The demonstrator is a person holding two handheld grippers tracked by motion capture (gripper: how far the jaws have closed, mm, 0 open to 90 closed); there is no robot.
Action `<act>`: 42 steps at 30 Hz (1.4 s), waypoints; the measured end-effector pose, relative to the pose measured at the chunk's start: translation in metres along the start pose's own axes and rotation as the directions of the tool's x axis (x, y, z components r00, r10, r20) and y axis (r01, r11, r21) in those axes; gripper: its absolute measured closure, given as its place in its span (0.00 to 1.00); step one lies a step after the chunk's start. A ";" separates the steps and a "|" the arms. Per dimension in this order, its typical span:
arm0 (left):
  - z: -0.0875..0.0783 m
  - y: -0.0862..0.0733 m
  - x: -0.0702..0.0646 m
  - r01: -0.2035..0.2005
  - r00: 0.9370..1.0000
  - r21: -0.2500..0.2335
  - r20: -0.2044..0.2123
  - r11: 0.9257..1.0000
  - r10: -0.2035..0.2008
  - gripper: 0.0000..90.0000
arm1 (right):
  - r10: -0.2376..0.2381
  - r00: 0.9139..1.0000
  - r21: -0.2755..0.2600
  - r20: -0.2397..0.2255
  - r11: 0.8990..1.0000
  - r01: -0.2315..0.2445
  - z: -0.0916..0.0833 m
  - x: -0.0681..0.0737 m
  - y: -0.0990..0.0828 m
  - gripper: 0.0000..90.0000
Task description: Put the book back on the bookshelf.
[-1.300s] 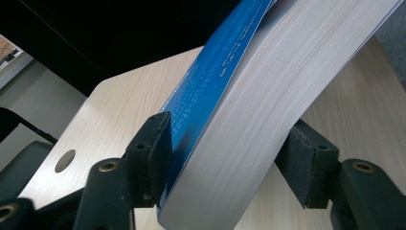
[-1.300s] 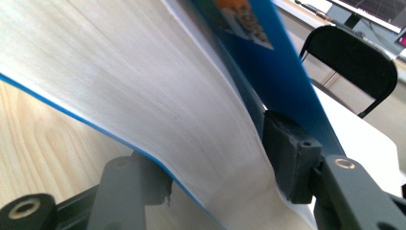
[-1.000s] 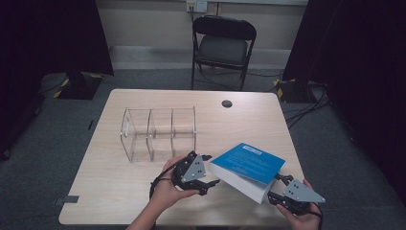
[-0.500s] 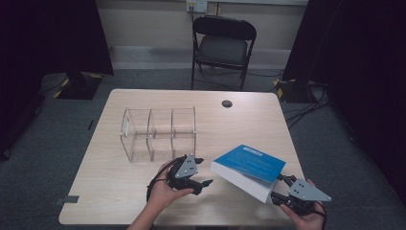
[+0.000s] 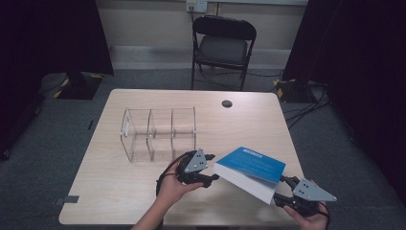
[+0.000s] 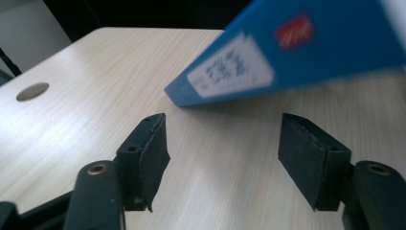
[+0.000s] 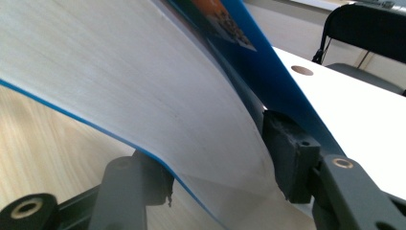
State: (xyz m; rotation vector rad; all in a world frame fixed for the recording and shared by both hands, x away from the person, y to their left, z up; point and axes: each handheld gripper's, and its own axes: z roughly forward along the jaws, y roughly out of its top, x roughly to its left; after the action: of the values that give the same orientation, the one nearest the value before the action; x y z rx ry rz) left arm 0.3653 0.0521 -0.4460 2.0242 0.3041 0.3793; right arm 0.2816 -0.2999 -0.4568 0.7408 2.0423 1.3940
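Organizer compartments vacant, book in right gripper

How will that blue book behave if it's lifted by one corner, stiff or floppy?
Probably floppy: the blue book is a thick softcover, and its pages already bow where the right gripper clamps them. It likely sags and feels heavy, since one end hangs tilted above the table.

Bare table beyond the tilted book; clear rack blocking the left-centre.
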 end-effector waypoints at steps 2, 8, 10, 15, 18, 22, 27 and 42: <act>-0.002 -0.002 0.001 0.008 1.000 -0.016 0.002 1.000 -0.008 0.36 | 0.021 1.000 -0.001 -0.014 1.000 -0.021 -0.002 -0.002 0.001 0.53; -0.005 0.000 0.000 -0.012 1.000 -0.031 0.000 0.999 0.012 0.32 | 0.058 0.997 -0.004 -0.043 0.998 -0.058 -0.006 -0.003 0.002 0.53; -0.004 0.003 0.000 -0.018 1.000 -0.034 0.004 0.999 0.018 0.32 | 0.078 0.995 -0.012 -0.065 0.997 -0.079 -0.007 -0.004 0.002 0.53; 0.000 0.008 -0.001 -0.023 0.999 -0.045 0.028 0.999 0.025 0.32 | 0.128 0.987 -0.025 -0.098 0.991 -0.131 -0.009 -0.006 0.001 0.53; 0.001 0.012 -0.002 -0.015 0.999 -0.067 0.039 0.998 0.018 0.36 | 0.139 0.982 -0.040 -0.124 0.989 -0.145 -0.010 -0.007 0.000 0.53; 0.000 0.016 0.001 -0.013 0.998 -0.104 0.059 0.995 0.019 0.41 | 0.159 0.976 -0.052 -0.150 0.984 -0.168 -0.010 -0.008 -0.002 0.53; -0.001 0.022 -0.002 -0.069 0.994 -0.103 0.080 0.992 0.078 0.49 | 0.154 0.976 -0.049 -0.154 0.985 -0.163 -0.010 -0.009 0.000 0.53; -0.020 0.044 -0.011 -0.096 0.994 0.051 0.065 0.994 0.092 0.62 | 0.194 0.955 -0.050 -0.225 0.976 -0.210 -0.006 -0.008 0.003 0.53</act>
State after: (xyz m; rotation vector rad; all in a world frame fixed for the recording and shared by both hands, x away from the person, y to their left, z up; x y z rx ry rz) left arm 0.3499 0.0442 -0.4000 2.1039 0.1825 0.3687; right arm 0.2828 -0.3083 -0.4508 0.8145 2.1144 1.7244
